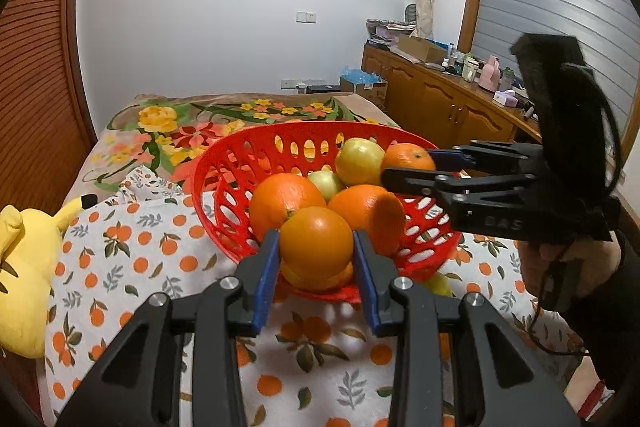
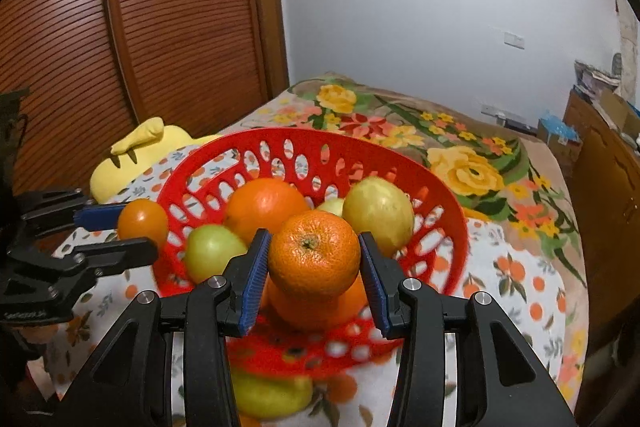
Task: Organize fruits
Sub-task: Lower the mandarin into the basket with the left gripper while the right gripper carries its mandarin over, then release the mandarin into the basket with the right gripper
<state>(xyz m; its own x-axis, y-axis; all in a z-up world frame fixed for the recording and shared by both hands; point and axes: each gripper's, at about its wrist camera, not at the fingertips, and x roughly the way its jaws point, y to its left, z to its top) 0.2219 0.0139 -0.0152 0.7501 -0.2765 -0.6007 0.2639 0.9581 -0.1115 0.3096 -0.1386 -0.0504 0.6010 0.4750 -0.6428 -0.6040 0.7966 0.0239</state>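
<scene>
Spread over a bed, an orange-print cloth carrying a red perforated basket heaped with oranges and pale green fruit. Clamped between the blue pads of the left gripper, a smooth orange at the basket's near rim; gripped likewise in the right gripper, a dimpled mandarin over the fruit pile. Cut off behind the basket's blurred near edge, a yellow-green fruit on the cloth, kind unclear.

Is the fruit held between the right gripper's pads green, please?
No: the right gripper is closed on an orange mandarin, while the green fruits lie in the red basket.
</scene>
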